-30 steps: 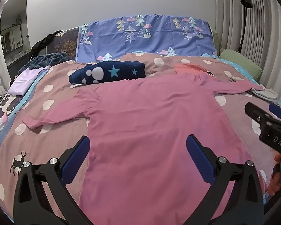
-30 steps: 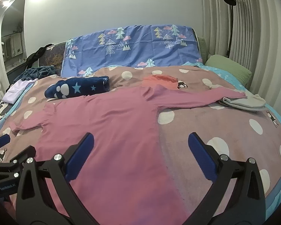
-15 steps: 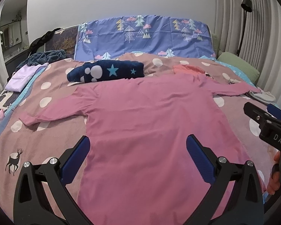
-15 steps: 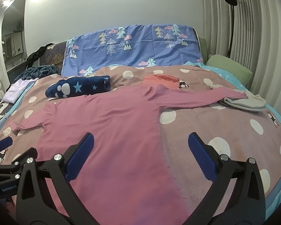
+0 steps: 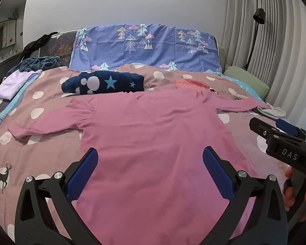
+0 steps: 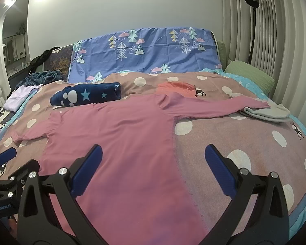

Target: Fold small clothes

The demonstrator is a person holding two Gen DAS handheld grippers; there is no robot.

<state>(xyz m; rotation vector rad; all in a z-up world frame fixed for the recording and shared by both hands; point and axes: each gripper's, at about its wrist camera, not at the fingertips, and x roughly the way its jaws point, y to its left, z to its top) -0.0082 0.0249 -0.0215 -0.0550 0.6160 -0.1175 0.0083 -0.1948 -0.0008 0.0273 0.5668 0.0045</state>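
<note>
A pink long-sleeved shirt (image 5: 153,134) lies flat on the bed, both sleeves spread out; it also shows in the right wrist view (image 6: 116,143). My left gripper (image 5: 151,165) is open and empty above the shirt's lower body. My right gripper (image 6: 153,163) is open and empty above the shirt's right side seam. The right gripper shows at the right edge of the left wrist view (image 5: 275,134). The left gripper shows at the left edge of the right wrist view (image 6: 4,167). The shirt's hem is hidden below both views.
The bed has a brown dotted cover (image 6: 244,143). A folded navy star blanket (image 5: 104,82) lies behind the shirt. An orange garment (image 6: 177,88) lies by the collar. A grey folded cloth (image 6: 267,112) lies by the right sleeve end. A lilac garment (image 5: 12,81) lies far left. A green pillow (image 6: 248,73) lies far right.
Both views have shifted slightly; the left wrist view has tilted up and turned a little left. Both grippers stay open. The shirt has not moved.
</note>
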